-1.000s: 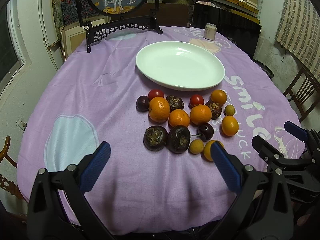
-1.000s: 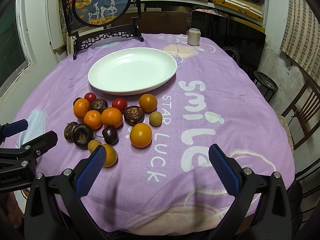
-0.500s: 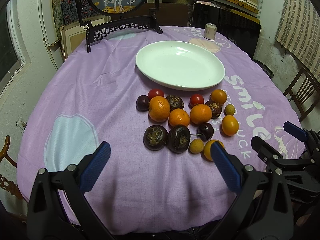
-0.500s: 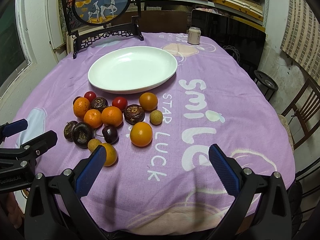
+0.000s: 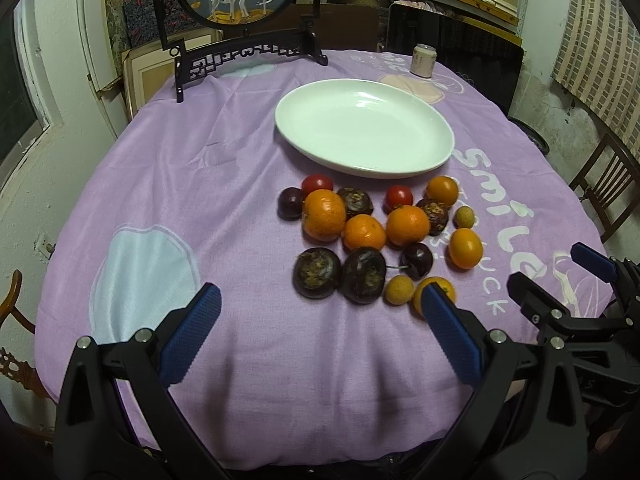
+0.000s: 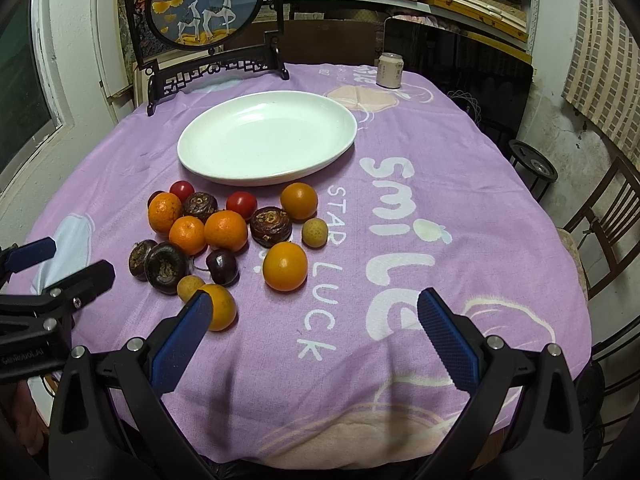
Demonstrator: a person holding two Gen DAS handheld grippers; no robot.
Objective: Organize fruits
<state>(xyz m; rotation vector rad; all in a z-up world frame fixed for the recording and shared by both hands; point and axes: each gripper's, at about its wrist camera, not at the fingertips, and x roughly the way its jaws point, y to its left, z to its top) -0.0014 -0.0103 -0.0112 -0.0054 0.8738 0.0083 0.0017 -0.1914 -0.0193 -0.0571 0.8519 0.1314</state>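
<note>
Ribbed blue pads line both gaping tongs, left point(image 5: 318, 314) and right point(image 6: 314, 320), before glossy round fruits point(image 5: 376, 236).

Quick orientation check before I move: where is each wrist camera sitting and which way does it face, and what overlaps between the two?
Left wrist: low at the near table edge, facing the white plate across the fruit pile; left gripper open in the foreground, right gripper at the right edge.
Right wrist: same edge, further right, facing the plate; right gripper open, left gripper at left.
Shared: plate, fruit, can, deer screen.
</note>
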